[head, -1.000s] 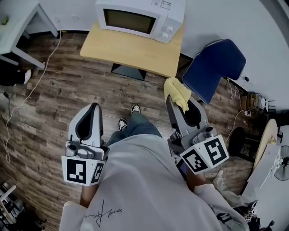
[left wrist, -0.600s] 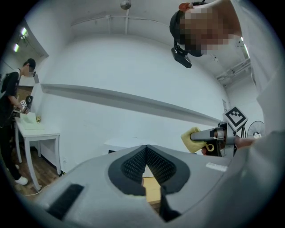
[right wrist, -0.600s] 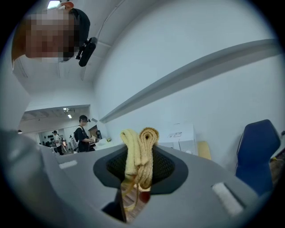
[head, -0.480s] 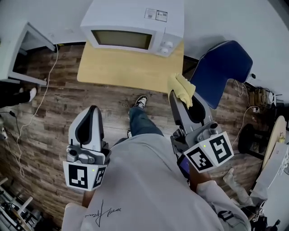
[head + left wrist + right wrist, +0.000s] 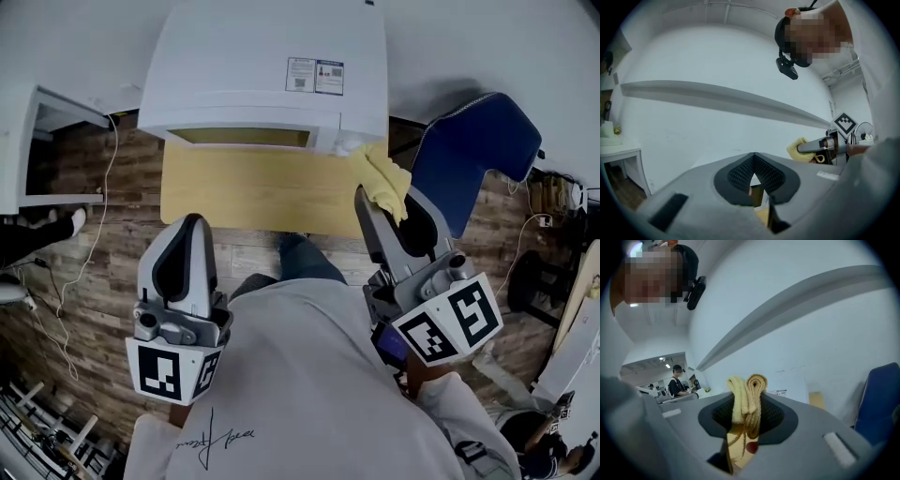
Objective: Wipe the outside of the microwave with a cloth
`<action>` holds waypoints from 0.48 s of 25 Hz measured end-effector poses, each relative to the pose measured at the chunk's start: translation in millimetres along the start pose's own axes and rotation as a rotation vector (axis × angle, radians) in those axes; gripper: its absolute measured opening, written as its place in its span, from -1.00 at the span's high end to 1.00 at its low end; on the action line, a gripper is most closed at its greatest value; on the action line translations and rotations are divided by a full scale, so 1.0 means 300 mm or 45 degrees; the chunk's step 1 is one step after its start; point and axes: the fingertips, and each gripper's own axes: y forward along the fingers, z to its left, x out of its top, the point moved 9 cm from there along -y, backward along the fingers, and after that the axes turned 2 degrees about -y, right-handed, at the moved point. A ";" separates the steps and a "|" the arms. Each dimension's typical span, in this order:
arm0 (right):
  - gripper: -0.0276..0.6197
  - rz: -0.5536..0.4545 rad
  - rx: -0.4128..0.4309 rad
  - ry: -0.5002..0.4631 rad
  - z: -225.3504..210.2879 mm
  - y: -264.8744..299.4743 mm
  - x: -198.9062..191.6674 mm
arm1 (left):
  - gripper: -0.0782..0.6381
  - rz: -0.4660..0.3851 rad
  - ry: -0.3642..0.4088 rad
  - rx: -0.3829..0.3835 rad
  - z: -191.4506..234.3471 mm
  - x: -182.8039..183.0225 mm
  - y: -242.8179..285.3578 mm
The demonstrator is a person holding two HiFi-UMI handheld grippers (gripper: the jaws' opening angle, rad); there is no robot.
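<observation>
A white microwave [image 5: 262, 75] stands at the back of a small wooden table [image 5: 248, 192], its top facing the head view. My right gripper [image 5: 380, 192] is shut on a folded yellow cloth [image 5: 382, 176], held just off the microwave's front right corner. In the right gripper view the cloth [image 5: 747, 399] sticks up between the jaws, with the microwave's top [image 5: 799, 390] just behind. My left gripper [image 5: 187, 225] is shut with nothing in it, over the table's near edge. The left gripper view shows its jaws [image 5: 753, 176] closed and the right gripper with the cloth [image 5: 799, 149] to the side.
A blue chair [image 5: 478, 155] stands right of the table. A white desk [image 5: 37, 141] is at the left, with a cable [image 5: 89, 225] trailing over the wood floor. Another person [image 5: 677, 380] sits at a desk far behind.
The person has walked up to the table: the microwave is now much nearer and seen from above. The cloth in the right gripper has come close to its front right corner.
</observation>
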 end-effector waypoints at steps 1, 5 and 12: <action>0.55 0.006 -0.006 0.026 -0.026 0.022 0.015 | 0.79 0.009 0.005 -0.007 0.010 0.004 0.041; 0.55 0.059 -0.019 0.059 -0.078 0.115 0.064 | 0.79 0.050 0.016 -0.050 0.058 0.029 0.144; 0.55 0.068 -0.154 0.049 -0.099 0.214 0.126 | 0.79 0.019 -0.008 -0.129 0.189 0.047 0.245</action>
